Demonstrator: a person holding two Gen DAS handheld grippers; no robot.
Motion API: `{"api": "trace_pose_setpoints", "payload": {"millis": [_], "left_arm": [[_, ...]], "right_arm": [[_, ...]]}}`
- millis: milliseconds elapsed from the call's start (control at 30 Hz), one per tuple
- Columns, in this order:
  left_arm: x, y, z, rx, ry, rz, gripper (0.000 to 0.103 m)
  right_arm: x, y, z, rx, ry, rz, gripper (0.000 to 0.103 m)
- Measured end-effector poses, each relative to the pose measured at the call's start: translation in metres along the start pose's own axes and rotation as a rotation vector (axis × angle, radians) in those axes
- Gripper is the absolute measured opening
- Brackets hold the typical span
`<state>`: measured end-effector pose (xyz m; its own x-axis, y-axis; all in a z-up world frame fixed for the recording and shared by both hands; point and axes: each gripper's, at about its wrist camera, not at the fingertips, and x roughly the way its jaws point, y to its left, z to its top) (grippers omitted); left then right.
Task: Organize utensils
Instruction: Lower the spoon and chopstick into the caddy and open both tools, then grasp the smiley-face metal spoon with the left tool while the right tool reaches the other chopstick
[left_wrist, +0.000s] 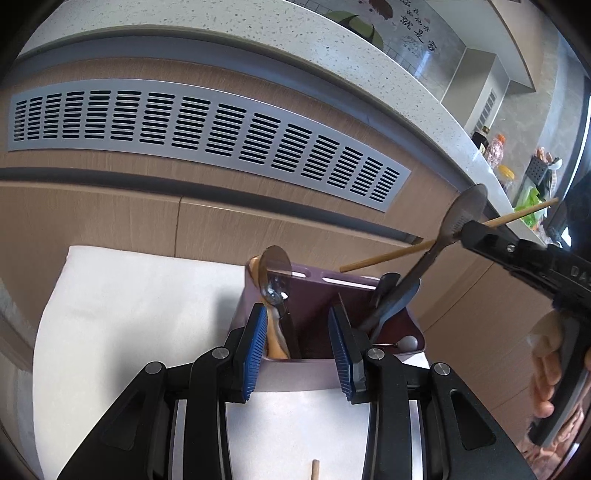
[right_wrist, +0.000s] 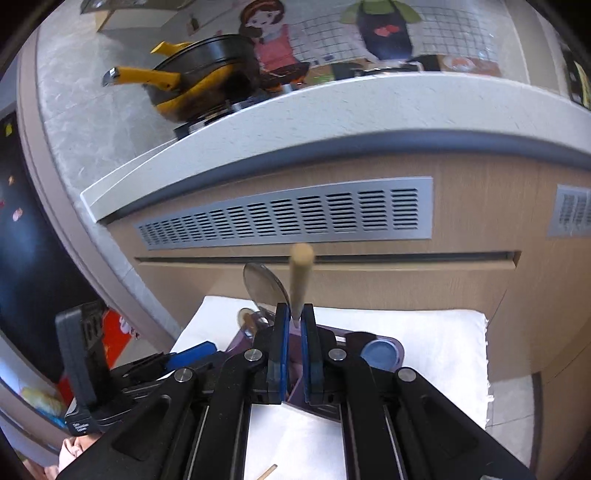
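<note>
A purple utensil holder (left_wrist: 306, 373) stands on a white cloth (left_wrist: 129, 314). It holds a metal spoon (left_wrist: 274, 273), a tan utensil, a dark blue spoon (left_wrist: 397, 302) and another metal spoon (left_wrist: 463, 214). My left gripper (left_wrist: 299, 347) is open, its blue pads (left_wrist: 255, 354) straddling the holder's near wall. My right gripper (right_wrist: 294, 347) is shut on a wooden chopstick (right_wrist: 300, 280), held above the holder (right_wrist: 332, 410); it also shows in the left wrist view (left_wrist: 476, 230) with the chopstick (left_wrist: 391, 254) level. A second chopstick (left_wrist: 315, 469) lies on the cloth near me.
A wooden cabinet front with a grey vent grille (left_wrist: 207, 136) rises behind the cloth, under a speckled white counter (left_wrist: 332, 44). A yellow-handled pan (right_wrist: 207, 81) sits on the stove. Bottles (left_wrist: 493, 147) stand at the counter's far end.
</note>
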<state>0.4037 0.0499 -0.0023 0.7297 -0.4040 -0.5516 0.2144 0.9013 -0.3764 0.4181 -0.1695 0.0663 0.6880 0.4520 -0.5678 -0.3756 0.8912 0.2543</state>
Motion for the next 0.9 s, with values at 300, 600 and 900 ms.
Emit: {"api": "trace_pose_setpoints", "payload": {"millis": [300, 600, 900], "left_arm": [[-0.008, 0.010, -0.001, -0.032, -0.009, 0.005, 0.037], [-0.028, 0.008, -0.015, -0.001, -0.006, 0.044, 0.046], [-0.064, 0.014, -0.084, 0.050, 0.106, 0.159, 0.052]], "right_arm": [[0.058, 0.012, -0.011, -0.013, 0.198, -0.018, 0.006], [0.099, -0.004, -0.041, 0.018, 0.308, -0.014, 0.033], [0.017, 0.019, -0.100, -0.052, 0.156, -0.126, 0.068]]}}
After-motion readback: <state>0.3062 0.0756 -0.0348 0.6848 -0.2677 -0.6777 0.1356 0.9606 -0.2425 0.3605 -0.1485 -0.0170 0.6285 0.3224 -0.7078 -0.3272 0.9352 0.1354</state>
